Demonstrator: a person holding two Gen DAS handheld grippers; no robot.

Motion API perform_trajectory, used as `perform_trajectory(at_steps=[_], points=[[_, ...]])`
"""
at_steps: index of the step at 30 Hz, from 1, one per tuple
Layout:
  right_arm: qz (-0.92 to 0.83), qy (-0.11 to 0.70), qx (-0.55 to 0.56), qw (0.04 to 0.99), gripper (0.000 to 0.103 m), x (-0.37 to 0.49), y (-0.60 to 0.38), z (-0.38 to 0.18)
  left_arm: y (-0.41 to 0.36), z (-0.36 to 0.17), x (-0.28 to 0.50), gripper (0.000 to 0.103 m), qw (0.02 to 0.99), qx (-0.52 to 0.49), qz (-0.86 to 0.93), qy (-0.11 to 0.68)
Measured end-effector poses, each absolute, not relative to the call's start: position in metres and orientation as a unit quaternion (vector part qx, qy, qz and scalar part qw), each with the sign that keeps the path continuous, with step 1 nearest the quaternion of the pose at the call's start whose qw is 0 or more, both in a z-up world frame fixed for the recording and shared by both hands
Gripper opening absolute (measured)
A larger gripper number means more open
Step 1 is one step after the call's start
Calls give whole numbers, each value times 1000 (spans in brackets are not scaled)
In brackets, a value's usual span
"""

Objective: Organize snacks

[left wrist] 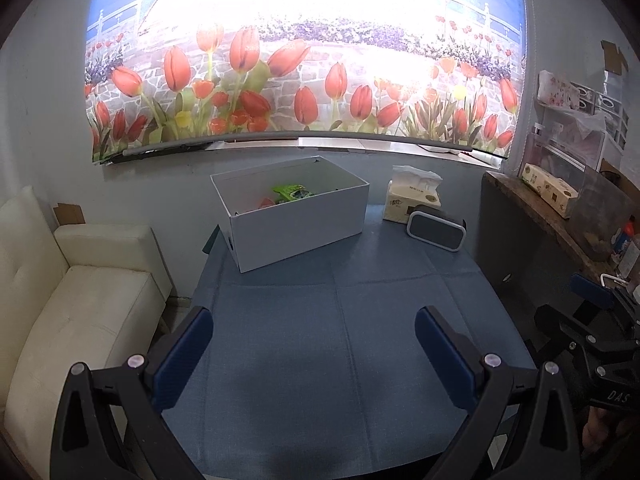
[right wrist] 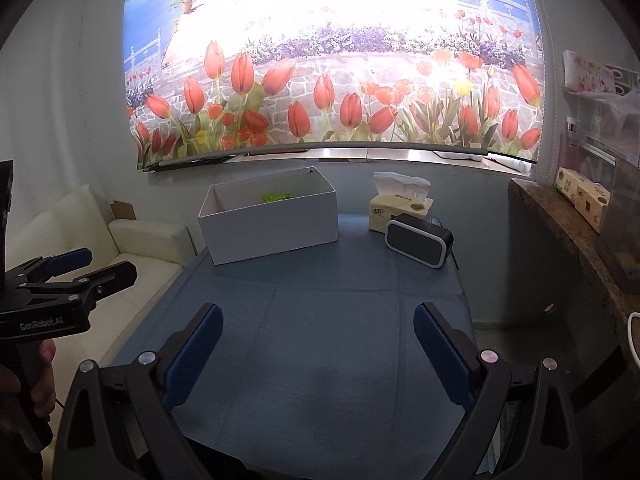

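Left gripper point(left wrist: 314, 322): I hold it above the near part of the desk point(left wrist: 340, 340); its jaws stand wide apart with nothing between them, only blue cloth below.

Right gripper point(right wrist: 318, 318): I hold it likewise over the near desk, jaws spread wide and gripping nothing. Each gripper shows at the edge of the other's view, the left one out to the left side of my right jaws, off the desk edge and over the sofa.

White cardboard box point(left wrist: 298, 220): open-topped, standing on the far part of the desk, well ahead of both pairs of jaws and slightly left of their centre line, set at an angle to the desk edge.

Green snack packet point(left wrist: 292, 193): lying inside the box, toward its back wall. From the right wrist view only its top edge shows over the box rim.

Orange-red snack packet point(left wrist: 266, 203): also inside the box, just beside the green one, mostly hidden by the front wall; I cannot tell what it is.

Tissue pack point(left wrist: 414, 196): ahead and to the right of the jaws, at the far right of the desk, a sheet sticking up.

Small black speaker with a white rim point(left wrist: 437, 229): just in front of the tissue pack, touching or nearly so.

White sofa point(left wrist: 80, 300): left of the desk.

Tulip-print blind point(left wrist: 304, 80): on the wall behind the box.
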State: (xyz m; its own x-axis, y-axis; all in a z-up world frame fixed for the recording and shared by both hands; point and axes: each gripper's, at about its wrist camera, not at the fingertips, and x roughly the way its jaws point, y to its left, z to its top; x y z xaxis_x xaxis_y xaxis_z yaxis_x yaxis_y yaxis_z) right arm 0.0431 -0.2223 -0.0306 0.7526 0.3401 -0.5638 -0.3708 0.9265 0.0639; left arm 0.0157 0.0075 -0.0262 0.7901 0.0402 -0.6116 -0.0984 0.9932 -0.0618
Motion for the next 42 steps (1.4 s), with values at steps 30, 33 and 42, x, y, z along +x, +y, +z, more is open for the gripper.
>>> perform_trajectory(at_steps=[30, 33, 42], points=[[205, 285, -37, 936, 99, 37, -216, -24, 8, -23, 6, 103, 947, -49, 43, 316], [206, 283, -37, 936, 99, 36, -216, -23, 8, -22, 6, 103, 947, -49, 43, 316], [210, 279, -35, 936, 99, 35, -215, -18, 5, -21, 4, 103, 947, -45, 43, 315]])
